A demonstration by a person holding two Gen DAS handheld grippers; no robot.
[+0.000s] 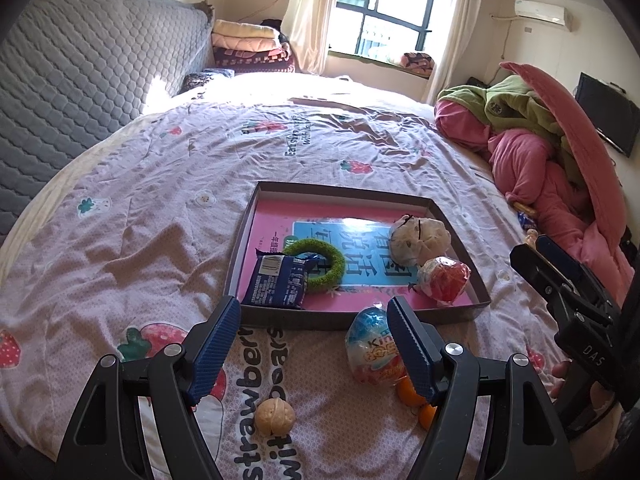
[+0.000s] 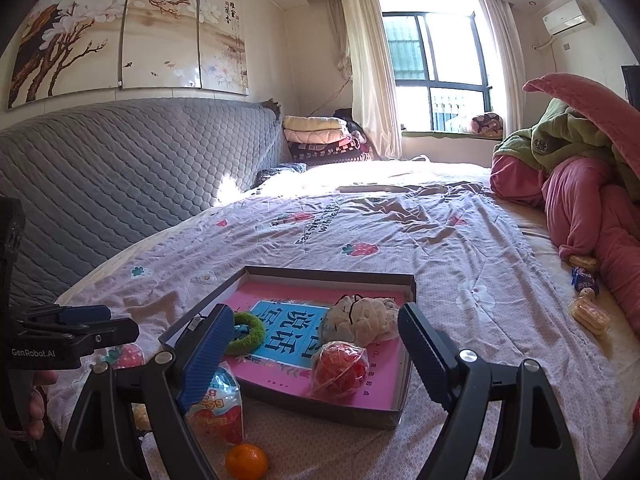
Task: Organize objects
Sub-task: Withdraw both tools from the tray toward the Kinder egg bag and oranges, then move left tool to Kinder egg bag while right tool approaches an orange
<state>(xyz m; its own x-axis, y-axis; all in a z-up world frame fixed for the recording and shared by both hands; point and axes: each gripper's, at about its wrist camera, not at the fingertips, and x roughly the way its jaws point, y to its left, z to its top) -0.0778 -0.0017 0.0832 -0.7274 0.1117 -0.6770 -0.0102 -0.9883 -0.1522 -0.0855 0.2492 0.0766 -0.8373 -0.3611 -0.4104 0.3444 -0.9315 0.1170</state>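
- Nearest the foot edge of the bed, a pale round walnut is seen lying on the strawberry-printed pink sheet, between the widely spread, empty fingers of the left gripper.
- Just beside the left gripper's right finger, small orange mandarins and a foil-wrapped blue and white chocolate egg are seen on the sheet, in front of the tray's near wall.
- The right gripper is held with its fingers wide apart and nothing between them.
- Beyond lies a shallow brown cardboard tray with a pink printed bottom.
- Inside it, a dark blue snack packet rests at the near left corner, overlapping a fuzzy green ring.
- A red ball in clear wrap sits by the tray's right wall, with a cream cloth bundle just behind it.
- A pink and green heap of bedding is piled at the bed's right edge.
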